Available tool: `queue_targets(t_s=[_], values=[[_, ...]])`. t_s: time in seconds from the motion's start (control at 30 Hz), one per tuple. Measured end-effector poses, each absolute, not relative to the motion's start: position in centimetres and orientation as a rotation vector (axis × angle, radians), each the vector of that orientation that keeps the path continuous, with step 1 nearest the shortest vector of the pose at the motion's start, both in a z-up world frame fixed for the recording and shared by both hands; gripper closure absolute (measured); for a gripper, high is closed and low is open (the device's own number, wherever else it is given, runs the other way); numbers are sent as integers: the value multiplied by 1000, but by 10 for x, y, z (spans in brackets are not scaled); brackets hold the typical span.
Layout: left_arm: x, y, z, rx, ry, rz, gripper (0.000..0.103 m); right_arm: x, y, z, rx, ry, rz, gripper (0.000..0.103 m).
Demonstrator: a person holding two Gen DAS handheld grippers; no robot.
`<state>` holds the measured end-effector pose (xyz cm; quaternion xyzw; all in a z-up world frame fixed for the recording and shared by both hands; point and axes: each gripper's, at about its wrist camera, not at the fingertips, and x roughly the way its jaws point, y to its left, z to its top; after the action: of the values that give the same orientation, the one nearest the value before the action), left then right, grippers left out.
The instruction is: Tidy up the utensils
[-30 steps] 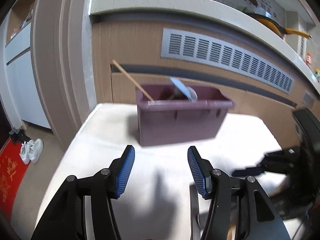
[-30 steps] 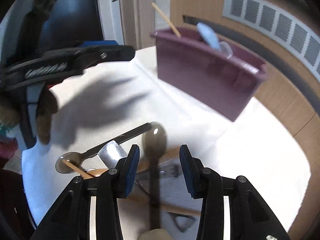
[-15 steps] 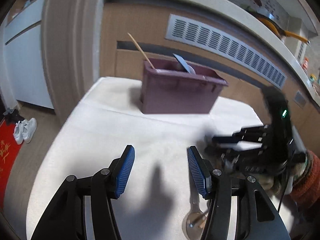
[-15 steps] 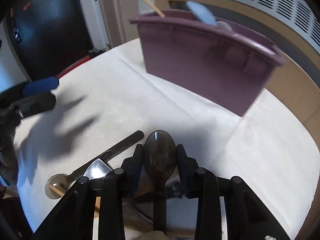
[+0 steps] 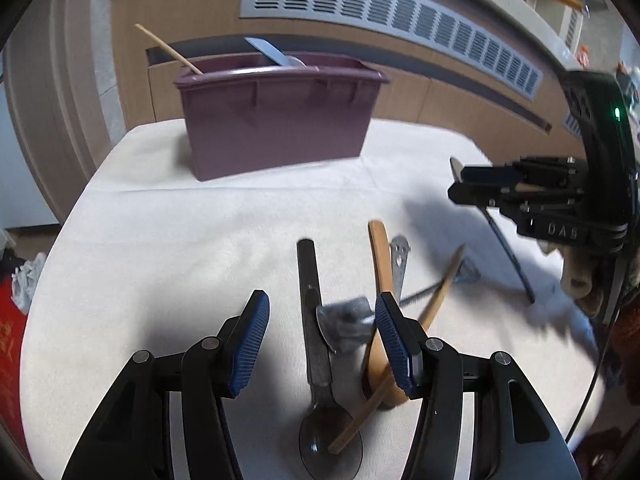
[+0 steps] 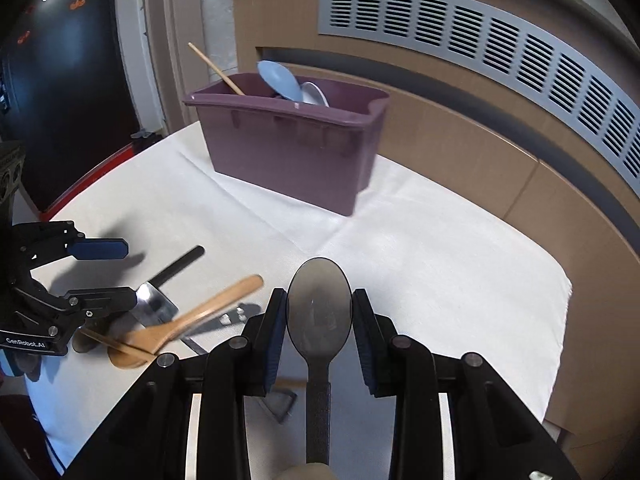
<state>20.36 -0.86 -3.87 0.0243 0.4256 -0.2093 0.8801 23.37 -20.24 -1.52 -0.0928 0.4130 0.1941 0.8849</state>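
My right gripper point(image 6: 319, 320) is shut on a dark translucent spoon point(image 6: 319, 312) and holds it above the white cloth, bowl end forward, short of the purple utensil bin point(image 6: 292, 152). The bin point(image 5: 276, 120) holds a chopstick, a blue spoon and a metal one. My left gripper point(image 5: 320, 336) is open and empty, low over a pile on the cloth: a black-handled spoon point(image 5: 314, 320), a wooden spoon point(image 5: 380, 276), a chopstick point(image 5: 420, 312) and a metal piece point(image 5: 346, 324). The right gripper also shows in the left wrist view point(image 5: 520, 192).
A white cloth point(image 6: 440, 264) covers the table, with its edge near the wooden cabinet front with a grey vent point(image 6: 520, 56). A metal opener point(image 5: 400, 260) and a thin black tool point(image 5: 508, 248) lie among the utensils.
My right gripper closed on the dark spoon and lifted it off the pile toward the bin. My left gripper pulled back from the bin and came down over the pile.
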Motion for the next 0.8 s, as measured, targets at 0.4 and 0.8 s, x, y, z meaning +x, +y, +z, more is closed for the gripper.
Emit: queue_targets(t_s=[0.4, 0.8], values=[[150, 8, -49, 138, 986, -478, 47, 236, -200, -35, -185, 885, 398, 73], [197, 62, -57, 277, 914, -37, 45, 234, -195, -40, -216, 908, 400, 73]])
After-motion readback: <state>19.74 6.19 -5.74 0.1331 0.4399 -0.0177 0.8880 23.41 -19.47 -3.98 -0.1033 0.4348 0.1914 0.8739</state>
